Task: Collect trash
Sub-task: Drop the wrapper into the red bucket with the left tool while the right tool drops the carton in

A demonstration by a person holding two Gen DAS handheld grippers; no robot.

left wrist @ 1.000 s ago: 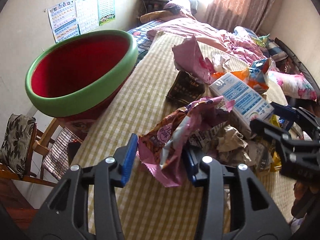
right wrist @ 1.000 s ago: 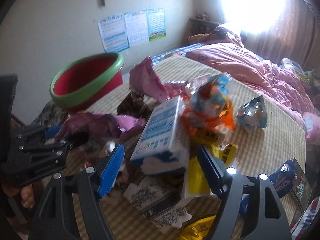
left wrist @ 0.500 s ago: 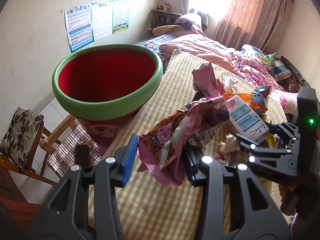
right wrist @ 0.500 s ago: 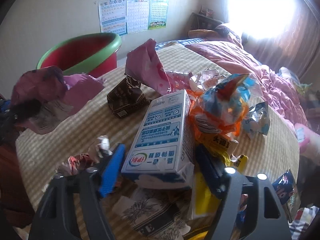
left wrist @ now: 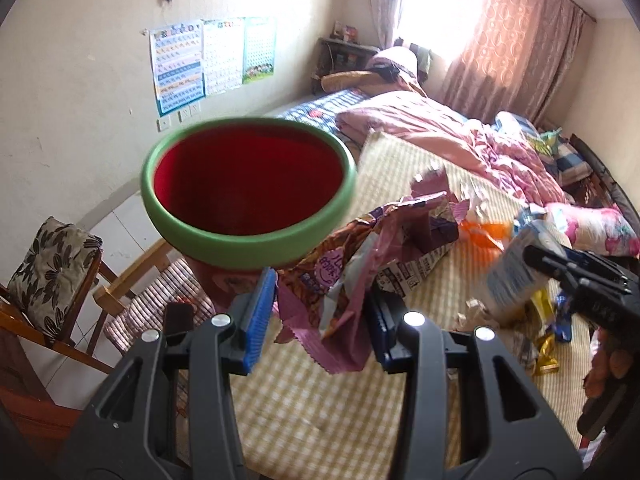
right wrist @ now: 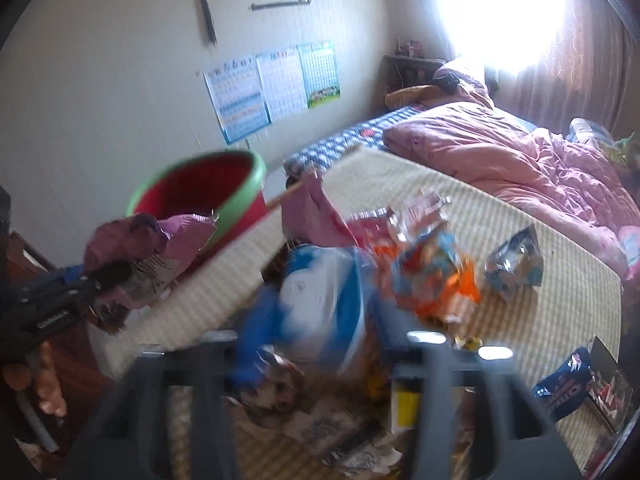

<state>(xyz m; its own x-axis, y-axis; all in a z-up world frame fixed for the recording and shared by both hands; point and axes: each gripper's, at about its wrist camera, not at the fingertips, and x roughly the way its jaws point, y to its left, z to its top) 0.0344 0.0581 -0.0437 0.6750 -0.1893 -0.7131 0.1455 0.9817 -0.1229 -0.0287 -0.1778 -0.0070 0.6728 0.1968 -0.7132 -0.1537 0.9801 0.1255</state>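
Your left gripper is clamped on a crumpled pink wrapper; both blue pads press its sides and it hangs clear of the mat. The wrapper's top end flares up and right, printed side showing a barcode panel. The red bin with green rim sits just beyond the wrapper, off the mat's left edge, mouth open and tilted toward you. The wrapper is not over the bin, just in front of its near rim.

Your right gripper has a blue-white carton between its pads. The jaws are closing and the pads look to be on the carton's sides, though that view is badly motion-blurred. In the left view the carton is tilted, off the mat, with the right gripper's black fingers across it.

Leftover trash sits on the checked mat: an orange-blue snack bag just right of the carton, a small silver-blue pouch further right, a pink bag behind the carton, and printed paper scraps and a yellow wrapper below the right gripper. A dark blue cookie pack is near the mat's right edge.

A pink quilt lies behind the mat. A cushioned chair stands at left, below the bin.
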